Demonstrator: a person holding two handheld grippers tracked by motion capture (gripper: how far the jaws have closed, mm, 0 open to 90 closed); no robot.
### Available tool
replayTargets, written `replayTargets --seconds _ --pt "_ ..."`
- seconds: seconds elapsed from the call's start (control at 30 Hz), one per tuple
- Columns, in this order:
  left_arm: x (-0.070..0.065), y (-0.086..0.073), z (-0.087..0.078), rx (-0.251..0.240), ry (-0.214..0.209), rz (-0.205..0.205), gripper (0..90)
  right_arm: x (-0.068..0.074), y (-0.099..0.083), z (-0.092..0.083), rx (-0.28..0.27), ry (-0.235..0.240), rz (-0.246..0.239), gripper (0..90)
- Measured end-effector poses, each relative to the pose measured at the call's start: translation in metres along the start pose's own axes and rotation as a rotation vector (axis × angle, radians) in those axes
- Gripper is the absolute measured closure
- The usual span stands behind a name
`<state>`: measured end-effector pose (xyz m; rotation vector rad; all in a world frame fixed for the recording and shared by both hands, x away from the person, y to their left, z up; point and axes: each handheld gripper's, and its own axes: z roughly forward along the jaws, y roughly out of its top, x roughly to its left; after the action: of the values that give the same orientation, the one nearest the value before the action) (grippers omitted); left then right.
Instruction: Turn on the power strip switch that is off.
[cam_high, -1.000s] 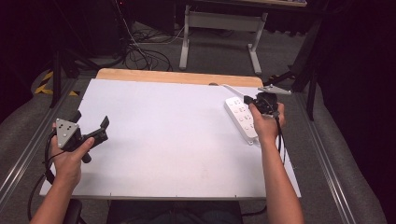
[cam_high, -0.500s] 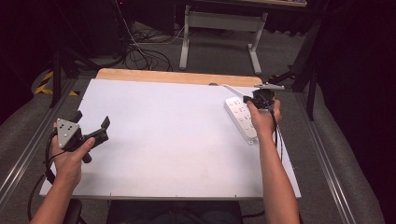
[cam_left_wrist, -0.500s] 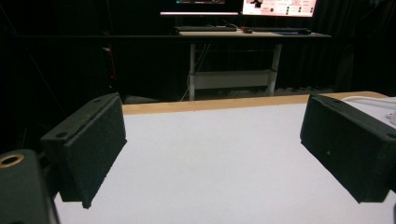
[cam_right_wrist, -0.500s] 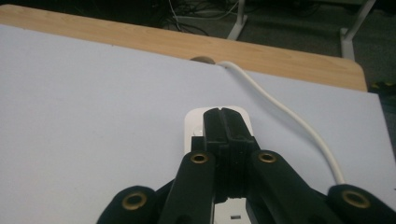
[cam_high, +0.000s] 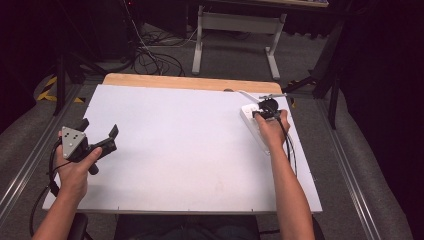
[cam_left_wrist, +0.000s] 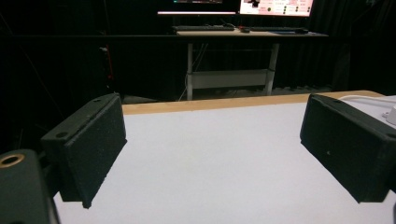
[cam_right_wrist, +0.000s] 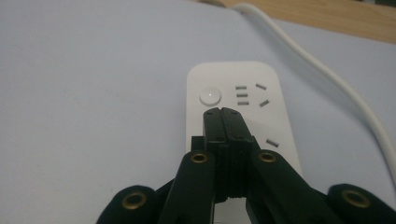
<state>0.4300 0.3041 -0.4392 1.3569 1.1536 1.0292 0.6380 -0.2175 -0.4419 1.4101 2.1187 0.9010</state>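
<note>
The right gripper (cam_right_wrist: 223, 113) is hovering with its jaws pressed together and nothing between them, its tips pointing at the white power strip (cam_right_wrist: 243, 100) just short of the round button (cam_right_wrist: 210, 96), which sits at about eleven o'clock from the tips in the right gripper view. In the high view the power strip (cam_high: 248, 116) is lying near the far right part of the white table (cam_high: 180, 150), at roughly two o'clock from the table's middle, with its white cord (cam_right_wrist: 322, 70) running off toward the wooden far edge (cam_high: 165, 81). The right gripper (cam_high: 265, 110) is sitting over the strip's far end, the hand partly covering the rest of it. The left gripper (cam_high: 97, 142) is resting well apart at about nine o'clock, its jaws standing wide and holding nothing, as the left gripper view also shows. Judging from this, the work looks to be pressing the button on the strip, and it seems to be in its approach stage: the tips are lining up close to the button, but whether they are touching it cannot be told. What is left appears to be the last small nudge onto the button and the press itself.
</note>
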Motion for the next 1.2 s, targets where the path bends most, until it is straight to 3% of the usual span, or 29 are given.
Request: replayTargets --seconds 0.2,0.8,0.97,1.1,1.2 --pt "0.0008 -0.0004 0.0004 0.004 0.0 -0.005 7.6 0.0034 -0.0026 0.0063 0.015 -0.007 -0.034 90.0" --pt "0.0004 -0.0012 0.0009 0.01 0.0 0.0 7.6 -0.0042 -0.0046 0.0077 0.024 0.05 0.004 90.0" --pt "0.0001 -0.0015 0.0011 0.013 -0.002 0.002 7.6 -0.0037 -0.005 0.0083 0.025 0.043 -0.005 90.0" --pt "0.0003 -0.0017 0.0011 0.015 0.0 0.005 7.6 -0.006 -0.0055 0.0086 0.028 0.06 0.016 90.0" --pt "0.0 -0.0017 0.0011 0.018 0.001 0.004 7.7 -0.0033 -0.0051 0.0097 0.031 0.038 -0.01 90.0"
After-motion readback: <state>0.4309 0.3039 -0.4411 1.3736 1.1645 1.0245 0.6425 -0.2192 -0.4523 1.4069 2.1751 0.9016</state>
